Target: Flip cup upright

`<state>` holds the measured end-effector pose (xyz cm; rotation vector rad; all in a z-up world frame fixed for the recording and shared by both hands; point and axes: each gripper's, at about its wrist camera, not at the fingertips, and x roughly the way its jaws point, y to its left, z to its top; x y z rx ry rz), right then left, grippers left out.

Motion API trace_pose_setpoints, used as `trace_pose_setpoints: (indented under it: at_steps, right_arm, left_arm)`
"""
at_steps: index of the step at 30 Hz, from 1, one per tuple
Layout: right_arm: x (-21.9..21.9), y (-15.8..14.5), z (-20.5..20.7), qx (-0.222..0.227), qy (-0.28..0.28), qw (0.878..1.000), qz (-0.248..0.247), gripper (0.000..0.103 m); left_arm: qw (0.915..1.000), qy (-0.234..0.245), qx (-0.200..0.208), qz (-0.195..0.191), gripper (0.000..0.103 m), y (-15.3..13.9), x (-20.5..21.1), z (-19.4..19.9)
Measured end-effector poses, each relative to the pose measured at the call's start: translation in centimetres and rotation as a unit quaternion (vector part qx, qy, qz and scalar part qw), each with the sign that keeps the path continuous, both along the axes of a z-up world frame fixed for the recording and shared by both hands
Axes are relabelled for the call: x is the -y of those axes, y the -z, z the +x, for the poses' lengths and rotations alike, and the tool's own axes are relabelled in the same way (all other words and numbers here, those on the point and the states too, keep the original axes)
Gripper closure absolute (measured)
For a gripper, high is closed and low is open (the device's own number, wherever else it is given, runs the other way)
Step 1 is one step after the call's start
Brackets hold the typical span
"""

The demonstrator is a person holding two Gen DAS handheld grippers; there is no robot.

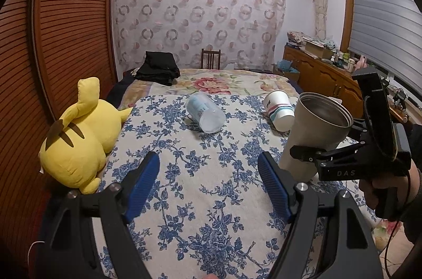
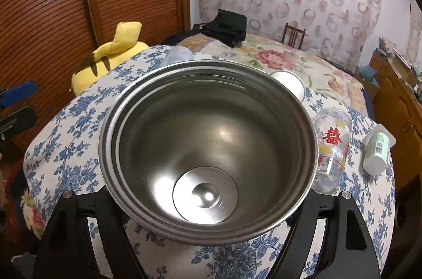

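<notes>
- Nearest the left wrist camera, the left gripper (image 1: 208, 171) hovers over the blue-and-white floral cloth (image 1: 200, 200) with its blue ribbed pads (image 1: 273, 189) spread wide and nothing between them.
- Just off its right finger stands the tall grey stainless-steel tumbler (image 1: 313, 131), mouth up and leaning a little away from the right gripper (image 1: 303, 153), whose black fingers clamp its lower body from the side.
- In the right wrist view the tumbler's open mouth fills the space between the fingers, so its long axis runs almost straight out along them, base towards the cloth (contact with the cloth is hidden behind the rim).
- My reading: this tumbler is nearly upright already, and what remains for it is to settle the base and let go; a release while it leans could tip it.
- Ahead of the left fingers and slightly left, a frosted translucent plastic cup (image 1: 204, 111) lies on its side, base towards the camera, axis pointing away.
- Further right, a white paper cup with coloured stripes (image 1: 279, 106) also lies tipped over.
- The empty left gripper is the nearer one for either lying cup.
- Right of the right fingers stand a clear glass with red characters (image 2: 331, 149) and a fallen small white bottle (image 2: 377, 149).
- A yellow plush toy (image 1: 79, 136) sits off left.
</notes>
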<state>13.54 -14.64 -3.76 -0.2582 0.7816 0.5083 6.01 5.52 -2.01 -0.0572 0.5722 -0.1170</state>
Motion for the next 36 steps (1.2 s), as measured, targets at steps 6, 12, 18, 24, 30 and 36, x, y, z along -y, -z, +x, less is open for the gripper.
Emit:
trace_pose_setpoints:
  at_steps: [6,12,18,24,30,36]
  right_arm:
    - [0.4,-0.6,0.1,-0.006,0.002,1.0,0.012,0.013]
    - [2.2,-1.2,-1.8,-0.008,0.008,1.0,0.022,0.012]
    - [5.3,-1.2,-4.3,-0.001,0.038,0.998,0.041,0.012]
    - [8.0,-1.9,-6.7,0.04,0.09,0.993,0.062,0.012]
    - [9.5,-3.7,-10.2,0.107,0.128,0.982,0.09,0.011]
    - [10.7,-5.2,-12.3,0.135,0.141,0.973,0.121,0.011]
  left_arm:
    - [1.0,-0.001,0.003,0.002,0.026,-0.1,-0.1,0.1]
    - [0.9998,-0.006,0.017,0.004,0.026,-0.4,0.3,0.2]
    - [0.9998,-0.002,0.014,0.01,0.026,-0.2,1.3,0.8]
    - [0.9998,0.005,0.013,0.016,0.026,0.1,3.1,1.4]
    - [0.9993,-0.004,0.033,0.019,0.026,-0.5,4.5,-0.6]
    - [0.9985,-0.02,0.049,0.018,0.025,-1.3,4.6,-2.5]
